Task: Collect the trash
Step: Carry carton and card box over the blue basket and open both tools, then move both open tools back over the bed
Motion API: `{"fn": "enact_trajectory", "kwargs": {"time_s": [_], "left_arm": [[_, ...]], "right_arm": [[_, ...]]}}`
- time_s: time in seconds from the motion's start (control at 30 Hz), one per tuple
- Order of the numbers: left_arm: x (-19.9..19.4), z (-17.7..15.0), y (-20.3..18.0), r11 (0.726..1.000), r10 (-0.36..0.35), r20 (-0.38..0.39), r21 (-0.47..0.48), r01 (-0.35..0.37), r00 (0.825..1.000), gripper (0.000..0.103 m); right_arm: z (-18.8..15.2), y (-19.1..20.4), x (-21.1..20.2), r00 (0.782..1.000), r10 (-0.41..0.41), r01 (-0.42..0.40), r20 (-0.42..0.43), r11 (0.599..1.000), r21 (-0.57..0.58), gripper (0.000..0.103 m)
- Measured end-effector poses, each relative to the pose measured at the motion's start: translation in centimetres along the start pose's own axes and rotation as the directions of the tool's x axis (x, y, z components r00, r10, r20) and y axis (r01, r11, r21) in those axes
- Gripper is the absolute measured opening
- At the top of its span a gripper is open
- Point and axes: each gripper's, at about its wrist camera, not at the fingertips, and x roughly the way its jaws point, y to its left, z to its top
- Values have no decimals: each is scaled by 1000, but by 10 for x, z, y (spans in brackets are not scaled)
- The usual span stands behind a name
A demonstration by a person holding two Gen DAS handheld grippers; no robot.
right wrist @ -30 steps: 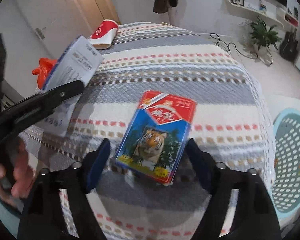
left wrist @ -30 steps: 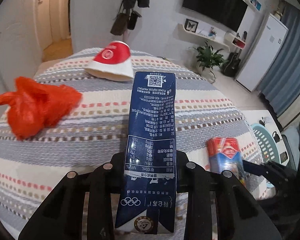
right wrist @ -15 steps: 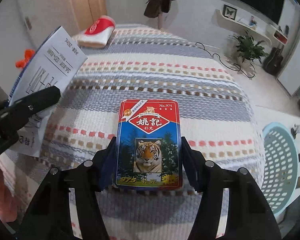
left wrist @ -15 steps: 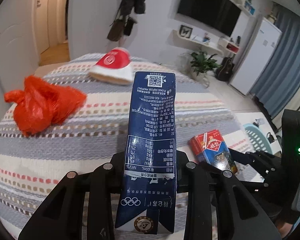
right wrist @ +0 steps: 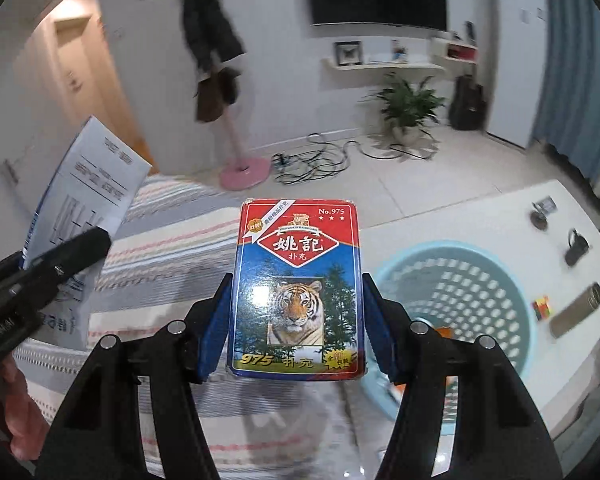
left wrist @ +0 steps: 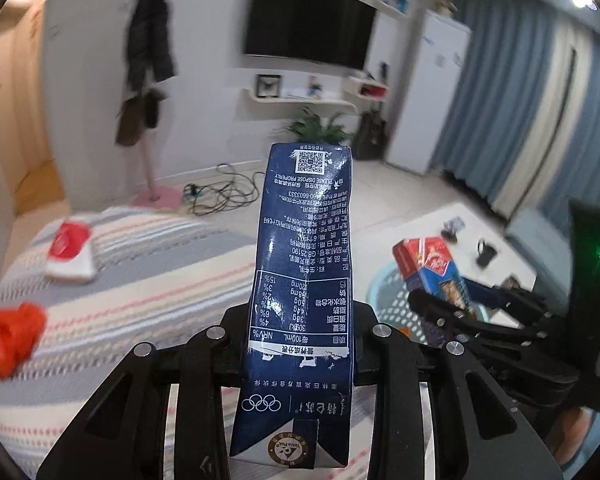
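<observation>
Striped bedding fills the lower left of the frame, a pale blue basket lower right. Centre frame, the left gripper clamps a navy carton; the right gripper clamps a tiger card box.

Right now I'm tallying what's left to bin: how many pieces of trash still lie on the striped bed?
2: a red-and-white paper cup lying near the bed's far edge, and a crumpled red plastic bag at its left side. More may lie outside the views.
</observation>
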Motion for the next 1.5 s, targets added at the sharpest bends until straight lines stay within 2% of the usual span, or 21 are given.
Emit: {"fn": "enact_trajectory", "kwargs": {"time_s": [0.07, 0.17, 0.37, 0.47, 0.63, 0.67, 0.77, 0.8, 1.17, 1.4, 1.5], "left_arm": [[19, 1, -26, 999, -4, -28, 54, 6, 1000, 31], [48, 1, -62, 993, -48, -72, 103, 55, 996, 31], [101, -6, -114, 982, -131, -177, 114, 153, 975, 31], [121, -13, -127, 979, -138, -216, 120, 167, 967, 31], [143, -28, -139, 972, -159, -263, 127, 198, 952, 32], [145, -29, -140, 971, -164, -264, 127, 203, 950, 33], [145, -30, -141, 968, -170, -259, 136, 210, 951, 55], [144, -31, -141, 968, -170, -253, 138, 210, 952, 57], [124, -36, -126, 973, -178, -235, 103, 207, 956, 59], [85, -31, -95, 981, -174, -161, 61, 186, 971, 59], [63, -28, -72, 986, -161, -116, 23, 165, 980, 62]], "right_arm": [[-2, -25, -3, 1000, -24, 23, 3, 999, 34, 57], [-10, -67, 2, 999, -38, 40, -19, 992, 116, 57], [-35, -135, 22, 994, -61, 81, -87, 967, 243, 57], [-48, -160, 32, 990, -72, 106, -125, 952, 288, 57], [-66, -177, 44, 982, -86, 138, -170, 938, 319, 58], [-68, -178, 45, 981, -90, 142, -174, 937, 320, 58], [-71, -184, 48, 979, -87, 145, -183, 933, 329, 59], [-72, -186, 49, 979, -87, 146, -184, 932, 332, 60], [-73, -171, 43, 981, -80, 134, -178, 940, 314, 61], [-56, -129, 25, 991, -57, 85, -121, 967, 240, 61], [-44, -96, 16, 996, -28, 42, -81, 982, 185, 61]]}}
